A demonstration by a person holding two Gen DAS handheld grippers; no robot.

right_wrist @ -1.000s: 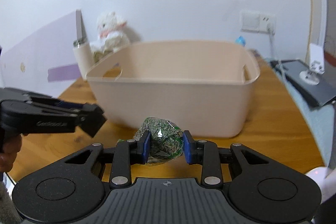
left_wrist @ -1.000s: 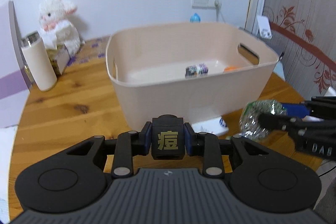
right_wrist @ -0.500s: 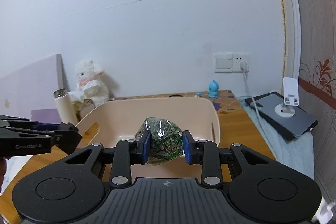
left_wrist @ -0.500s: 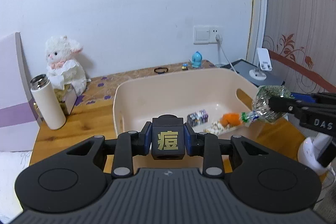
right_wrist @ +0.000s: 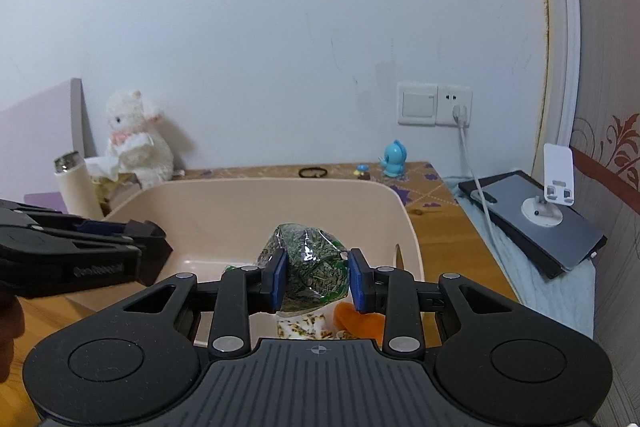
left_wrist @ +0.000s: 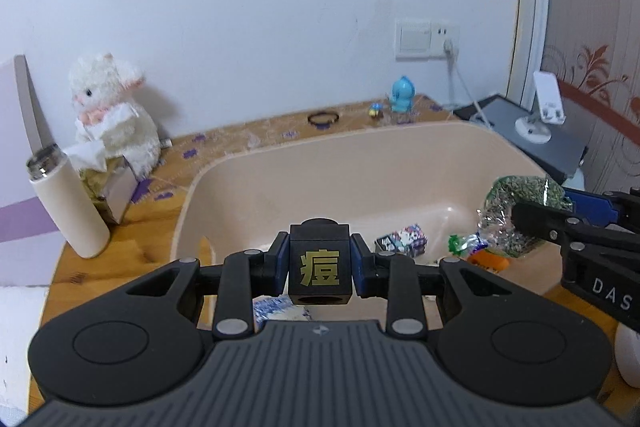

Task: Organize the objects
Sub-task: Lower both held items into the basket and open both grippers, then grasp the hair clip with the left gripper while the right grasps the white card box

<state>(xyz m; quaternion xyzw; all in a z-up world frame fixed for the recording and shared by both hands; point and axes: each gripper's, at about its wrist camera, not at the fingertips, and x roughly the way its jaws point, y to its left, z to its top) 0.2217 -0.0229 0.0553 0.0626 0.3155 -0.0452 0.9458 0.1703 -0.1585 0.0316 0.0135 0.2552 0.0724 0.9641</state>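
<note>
My left gripper (left_wrist: 319,269) is shut on a black cube (left_wrist: 319,263) with a gold character, held over the near part of the beige plastic bin (left_wrist: 280,183). My right gripper (right_wrist: 317,277) is shut on a clear bag of green dried leaves (right_wrist: 310,267) and holds it above the bin's (right_wrist: 248,207) right side; the bag also shows in the left wrist view (left_wrist: 516,215). Inside the bin lie a small patterned packet (left_wrist: 402,241), an orange object (left_wrist: 490,261) and a white packet (right_wrist: 300,329).
A white flask (left_wrist: 66,203), a plush sheep (left_wrist: 112,119) and a tissue box stand left of the bin. A blue figurine (left_wrist: 402,99) and a hair tie (left_wrist: 323,117) lie behind it. A laptop with a phone stand (right_wrist: 536,223) and a cable are right.
Both grippers rose from table level beside the bin and moved forward; they now hold the cube and the leaf bag over the bin's inside.
</note>
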